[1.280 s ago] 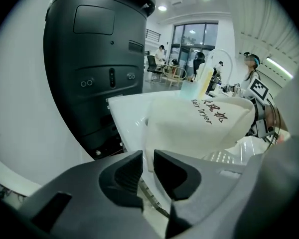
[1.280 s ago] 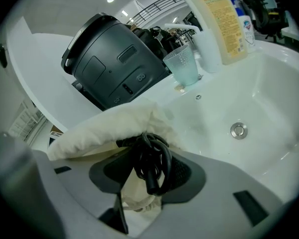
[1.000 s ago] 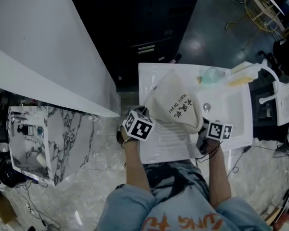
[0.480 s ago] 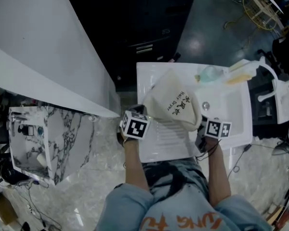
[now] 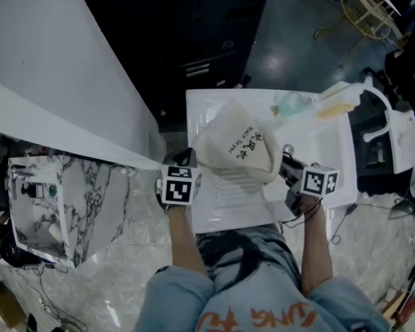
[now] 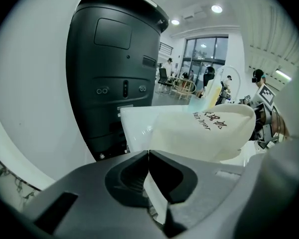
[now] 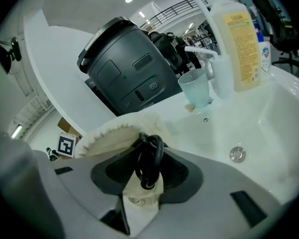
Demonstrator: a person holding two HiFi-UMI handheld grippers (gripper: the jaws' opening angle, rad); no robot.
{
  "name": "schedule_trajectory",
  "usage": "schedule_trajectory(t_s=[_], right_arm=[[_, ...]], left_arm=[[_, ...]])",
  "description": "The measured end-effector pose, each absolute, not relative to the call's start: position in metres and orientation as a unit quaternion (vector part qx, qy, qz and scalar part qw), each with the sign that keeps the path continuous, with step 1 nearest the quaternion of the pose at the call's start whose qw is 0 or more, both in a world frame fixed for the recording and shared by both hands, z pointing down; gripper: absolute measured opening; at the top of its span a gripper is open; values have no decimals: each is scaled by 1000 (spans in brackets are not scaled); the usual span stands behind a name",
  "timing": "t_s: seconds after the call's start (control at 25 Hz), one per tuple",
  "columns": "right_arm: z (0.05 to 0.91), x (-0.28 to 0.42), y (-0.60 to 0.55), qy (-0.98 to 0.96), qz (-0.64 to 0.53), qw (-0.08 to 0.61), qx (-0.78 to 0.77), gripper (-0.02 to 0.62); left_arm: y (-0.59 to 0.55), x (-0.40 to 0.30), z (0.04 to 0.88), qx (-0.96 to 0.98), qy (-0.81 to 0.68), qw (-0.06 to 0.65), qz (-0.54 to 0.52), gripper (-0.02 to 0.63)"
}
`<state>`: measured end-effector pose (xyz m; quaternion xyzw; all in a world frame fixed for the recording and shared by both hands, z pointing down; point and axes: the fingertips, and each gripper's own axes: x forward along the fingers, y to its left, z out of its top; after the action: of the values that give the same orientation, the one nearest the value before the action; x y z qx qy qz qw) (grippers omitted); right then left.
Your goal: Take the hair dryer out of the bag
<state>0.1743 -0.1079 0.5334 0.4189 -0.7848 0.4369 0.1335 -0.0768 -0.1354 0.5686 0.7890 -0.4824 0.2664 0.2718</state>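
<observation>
A cream cloth bag (image 5: 236,149) printed "Hair Dryer" is held over the white sink counter (image 5: 214,216) between both grippers. My left gripper (image 5: 191,167) is at the bag's left edge. In the left gripper view, that gripper (image 6: 148,156) is shut on a fold of the bag (image 6: 209,131). My right gripper (image 5: 290,171) is at the bag's right side. In the right gripper view, its jaws (image 7: 148,163) are closing, and the pads press on a coiled black cord (image 7: 148,156) along with a bunch of bag cloth (image 7: 139,193). The hair dryer's body is hidden inside the bag.
A large black machine (image 7: 129,68) stands behind the counter. By the basin (image 7: 269,123) are a pale green cup (image 7: 195,87), a yellow-labelled soap bottle (image 7: 237,44), a faucet (image 5: 377,99) and a drain (image 7: 237,154). A white curved wall (image 5: 62,81) runs along the left.
Both grippers have risen with the bag, which now hangs higher over the counter. The left gripper's cube has rolled. The right gripper has come up beside the bag's right edge.
</observation>
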Motion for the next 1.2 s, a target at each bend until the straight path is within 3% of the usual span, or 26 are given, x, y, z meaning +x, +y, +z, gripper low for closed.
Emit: schedule_trajectory(t_s=[0.92, 1.2], right_arm=[[435, 250, -104, -824, 357, -34, 439, 109], [410, 278, -100, -804, 297, 19, 515, 37]], left_arm=[[-136, -108, 546, 753, -568, 229, 240, 5], [-136, -114, 536, 751, -578, 213, 236, 5]])
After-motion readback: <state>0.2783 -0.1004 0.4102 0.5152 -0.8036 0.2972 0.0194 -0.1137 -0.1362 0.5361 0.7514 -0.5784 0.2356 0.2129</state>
